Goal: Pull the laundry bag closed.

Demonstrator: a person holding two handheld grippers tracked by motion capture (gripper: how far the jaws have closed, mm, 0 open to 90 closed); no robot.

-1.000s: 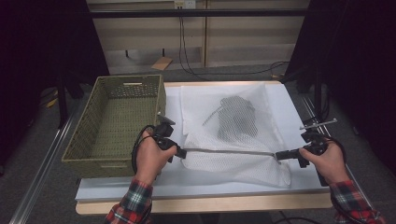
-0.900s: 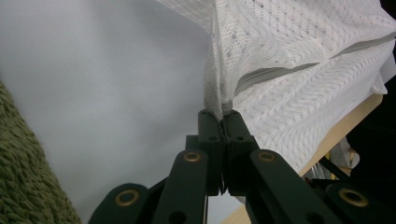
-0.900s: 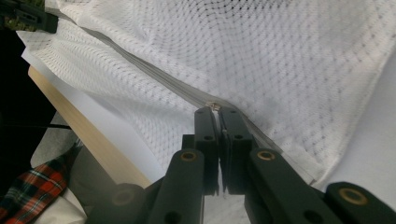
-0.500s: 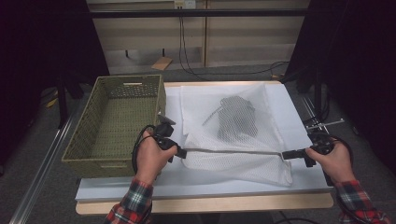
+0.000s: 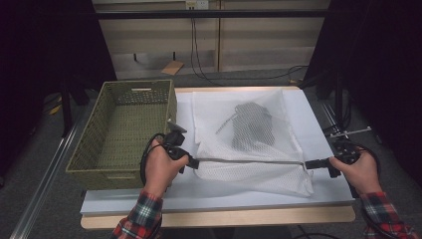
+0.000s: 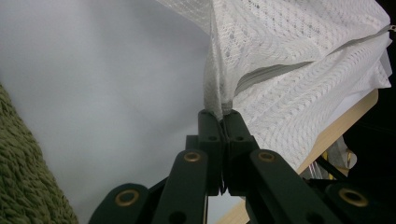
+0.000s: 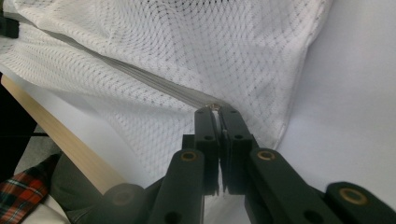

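Observation:
A white mesh bag [image 5: 259, 179] lies on the white table [image 5: 318, 119] with a dark garment [image 5: 251, 127] inside it. Its grey zipper [image 5: 249, 161] runs taut between my two grippers. My left gripper [image 5: 195, 162] is shut on the bag's fabric at the zipper's left end, seen close in the left gripper view [image 6: 223, 114], where the mesh bag [image 6: 289, 93] bunches above the jaws. My right gripper [image 5: 308, 163] is shut on the zipper pull [image 7: 215, 106] at the right end; the right gripper [image 7: 217, 109] has the zipper [image 7: 140, 74] stretching away from it across the mesh bag [image 7: 210, 46].
A green woven basket [image 5: 89, 144] with nothing in it stands at the table's left, close behind my left hand; the basket [image 6: 23, 186] edges the left gripper view. The table's wooden front edge [image 5: 219, 218] runs below the bag. Cables lie on the floor beyond.
My right gripper has shifted a little to the right along the zipper line, and the zipper is drawn straighter. The left gripper has held still.

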